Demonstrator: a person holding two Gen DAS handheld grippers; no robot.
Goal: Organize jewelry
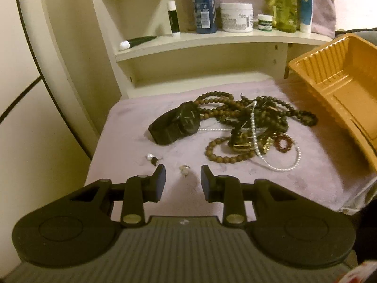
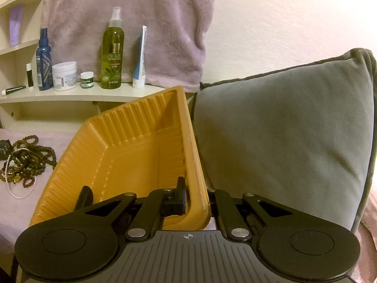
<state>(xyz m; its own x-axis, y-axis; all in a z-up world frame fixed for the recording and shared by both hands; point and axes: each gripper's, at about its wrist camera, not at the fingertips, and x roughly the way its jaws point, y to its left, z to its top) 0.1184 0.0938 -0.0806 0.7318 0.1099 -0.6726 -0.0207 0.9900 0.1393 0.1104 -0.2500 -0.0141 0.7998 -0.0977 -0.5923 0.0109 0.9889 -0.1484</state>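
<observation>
On a lilac cloth [image 1: 132, 127] lie a black watch [image 1: 175, 125], a tangle of brown bead strands [image 1: 245, 118], a white pearl strand [image 1: 278, 162] and small earrings [image 1: 152, 159]. My left gripper [image 1: 183, 176] is open, low over the cloth, with a small pale earring [image 1: 184, 170] between its fingers. My right gripper [image 2: 195, 200] is shut on the near right wall of the gold plastic tray [image 2: 132, 146] and holds it tilted. The tray also shows at the right in the left wrist view [image 1: 329, 82]. The bead tangle shows at the left in the right wrist view [image 2: 26, 160].
A cream shelf [image 1: 212, 40] behind the cloth carries bottles, jars and tubes, among them a green olive spray [image 2: 112, 52]. A grey cushion [image 2: 282, 136] stands right of the tray. A lilac towel [image 2: 132, 18] hangs behind the shelf.
</observation>
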